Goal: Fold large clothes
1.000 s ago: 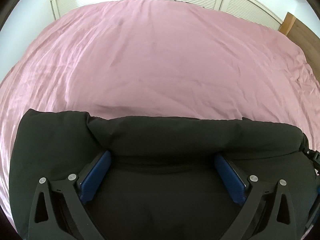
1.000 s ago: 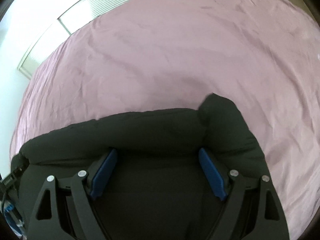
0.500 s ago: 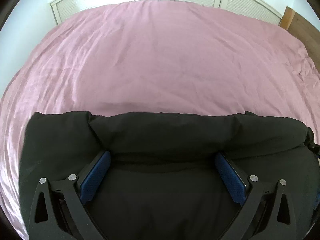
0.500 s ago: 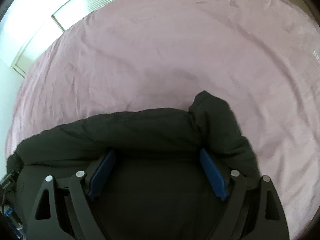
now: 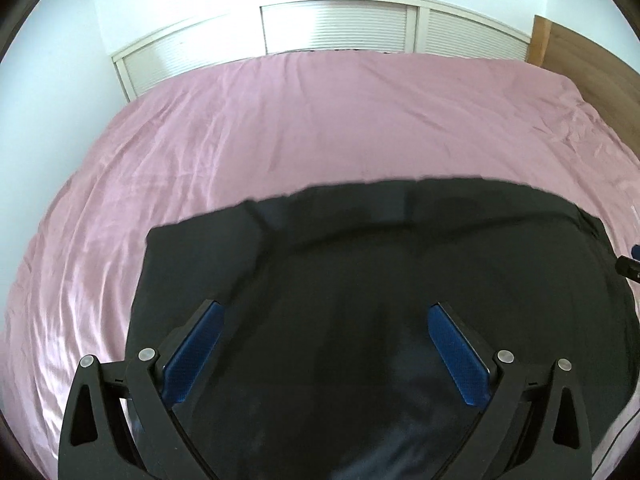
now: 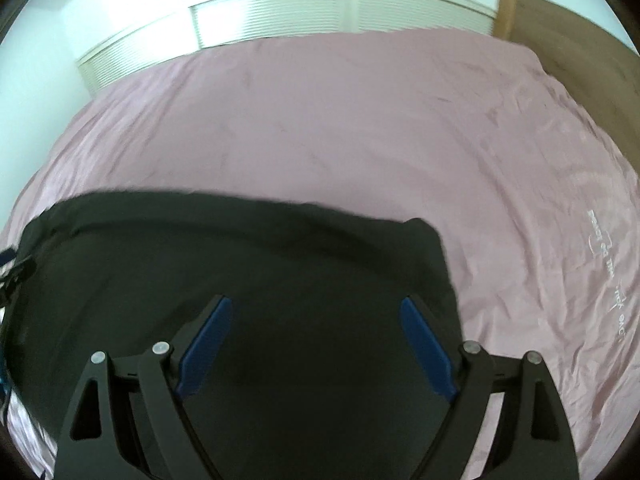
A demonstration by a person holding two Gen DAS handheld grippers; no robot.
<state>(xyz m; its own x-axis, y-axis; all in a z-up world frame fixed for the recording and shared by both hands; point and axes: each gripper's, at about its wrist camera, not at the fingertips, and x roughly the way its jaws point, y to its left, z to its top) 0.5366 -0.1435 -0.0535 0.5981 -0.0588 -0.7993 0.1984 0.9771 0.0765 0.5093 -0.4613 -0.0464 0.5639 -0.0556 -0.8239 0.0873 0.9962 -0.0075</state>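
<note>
A large black garment (image 5: pixel 400 248) lies folded into a flat, roughly rectangular shape on the near part of a pink bed. In the right wrist view the same garment (image 6: pixel 240 260) fills the lower left. My left gripper (image 5: pixel 324 312) hovers above its near half, open, with nothing between the blue pads (image 5: pixel 196 348). My right gripper (image 6: pixel 316 304) hangs over the garment's right portion, also open with no cloth between its pads (image 6: pixel 428 348). A dark part of the other gripper shows at the right edge of the left wrist view (image 5: pixel 630 266).
The pink sheet (image 5: pixel 320 120) stretches wide and wrinkled beyond the garment. White louvred doors (image 5: pixel 336 20) stand behind the bed's far edge. A wooden panel (image 5: pixel 592 64) rises at the far right. White lettering (image 6: pixel 600 240) marks the sheet to the right.
Both grippers have lifted up and back from the garment. The thick rolled fold that sat at their fingertips now lies flat on the bed, and more wall is in view.
</note>
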